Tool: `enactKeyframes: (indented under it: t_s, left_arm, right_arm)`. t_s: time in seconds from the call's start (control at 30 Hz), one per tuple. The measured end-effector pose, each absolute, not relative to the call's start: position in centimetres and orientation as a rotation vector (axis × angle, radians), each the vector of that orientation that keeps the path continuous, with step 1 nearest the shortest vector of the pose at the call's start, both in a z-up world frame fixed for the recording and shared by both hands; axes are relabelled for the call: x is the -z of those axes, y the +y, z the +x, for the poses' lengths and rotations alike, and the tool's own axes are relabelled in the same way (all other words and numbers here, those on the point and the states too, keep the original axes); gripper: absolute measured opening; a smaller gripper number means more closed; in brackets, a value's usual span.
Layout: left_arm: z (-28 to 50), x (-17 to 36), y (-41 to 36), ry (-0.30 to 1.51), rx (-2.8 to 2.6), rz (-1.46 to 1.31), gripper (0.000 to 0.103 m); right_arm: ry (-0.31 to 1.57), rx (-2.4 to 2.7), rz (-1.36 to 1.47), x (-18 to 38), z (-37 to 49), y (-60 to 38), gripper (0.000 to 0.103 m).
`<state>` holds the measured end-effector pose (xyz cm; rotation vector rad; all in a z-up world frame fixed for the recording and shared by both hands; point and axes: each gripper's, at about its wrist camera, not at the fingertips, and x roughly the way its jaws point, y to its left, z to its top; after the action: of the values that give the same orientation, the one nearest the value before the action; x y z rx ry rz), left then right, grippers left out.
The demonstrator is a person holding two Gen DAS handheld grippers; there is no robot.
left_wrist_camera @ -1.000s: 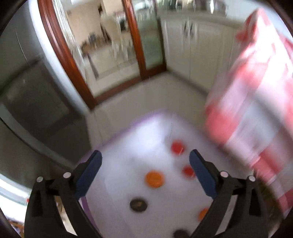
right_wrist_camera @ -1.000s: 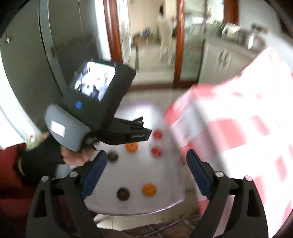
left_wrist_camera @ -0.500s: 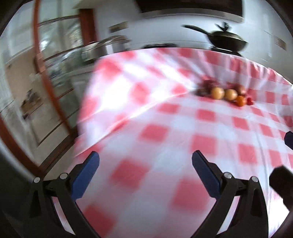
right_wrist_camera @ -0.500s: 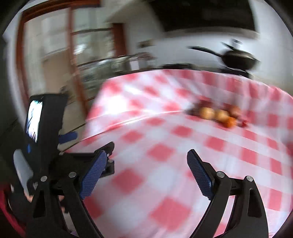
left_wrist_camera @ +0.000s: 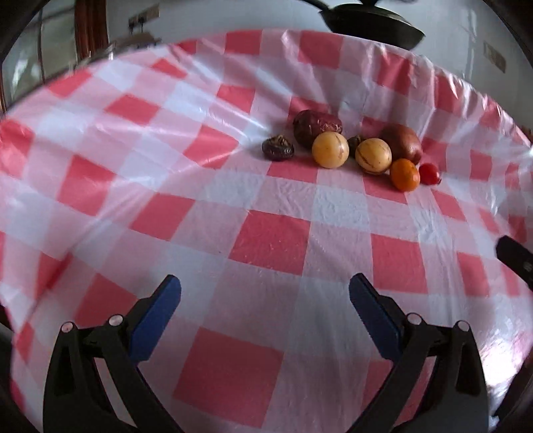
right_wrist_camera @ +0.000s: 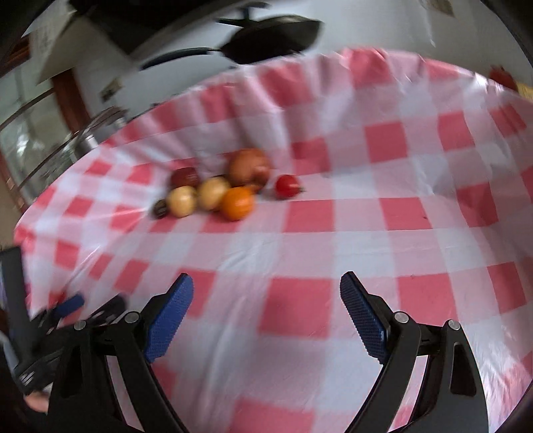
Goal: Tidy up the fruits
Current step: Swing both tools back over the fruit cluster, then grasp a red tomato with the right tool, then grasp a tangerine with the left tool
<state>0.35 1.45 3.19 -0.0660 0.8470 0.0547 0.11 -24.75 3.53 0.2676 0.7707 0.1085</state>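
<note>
This is a home kitchen or dining corner. A table under a red-and-white checked plastic cloth (left_wrist_camera: 273, 239) fills the space ahead of both tools, with a small heap of fruit (left_wrist_camera: 349, 146) lying loose on it farther ahead, and beyond the table's far edge a dark wok (left_wrist_camera: 369, 23) with a long handle stands against a white wall. Off to the left, past the table's edge, are a dark wooden door frame (left_wrist_camera: 91, 30) with glass panes, a wall socket (left_wrist_camera: 143, 20) and what seems to be a metal pot (right_wrist_camera: 90, 140), though that part is blurred.
</note>
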Motion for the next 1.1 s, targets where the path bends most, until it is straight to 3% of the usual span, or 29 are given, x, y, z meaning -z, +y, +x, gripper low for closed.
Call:
enactKeyframes:
  t_s: [0.2,0.4,0.57,0.8,0.83,0.9,1.1]
  left_arm:
    - [-0.1,-3.2,3.0,0.843,-0.047,-0.154,0.101]
    - [0.2,-2.8,2.4,0.870,-0.060,-0.120,0.101]
    - [0.1,-2.8,2.7,0.871,-0.071,-0.133,0.101]
    - [0.3,-2.8,2.6,0.880,-0.073,-0.124,0.101]
    - [0.3,-2.7,2.6,0.882,-0.078,-0.127,0.101]
    - [0.4,-2.7,2.8,0.886,-0.083,-0.134,0.101]
    - [0.4,-2.7,2.8,0.888,-0.086,-0.134,0.101]
  right_arm:
    - [0.820,-0.048,0.310,-1.8,4.4,-27.1,0.087]
    - [0.851,-0.054,0.179,-1.4,9.7,-26.0,0.086]
    - [0.894,-0.096,0.095,-0.7,13.7,-24.7,0.071]
    - [0.936,-0.163,0.003,-0.1,17.0,-22.7,0.061]
    - [0.936,-0.163,-0.008,-0.1,17.4,-22.5,0.056]
    - [0.930,-0.159,-0.024,-0.2,17.5,-22.2,0.035]
    - [0.874,-0.126,0.127,-0.9,12.2,-24.0,0.035]
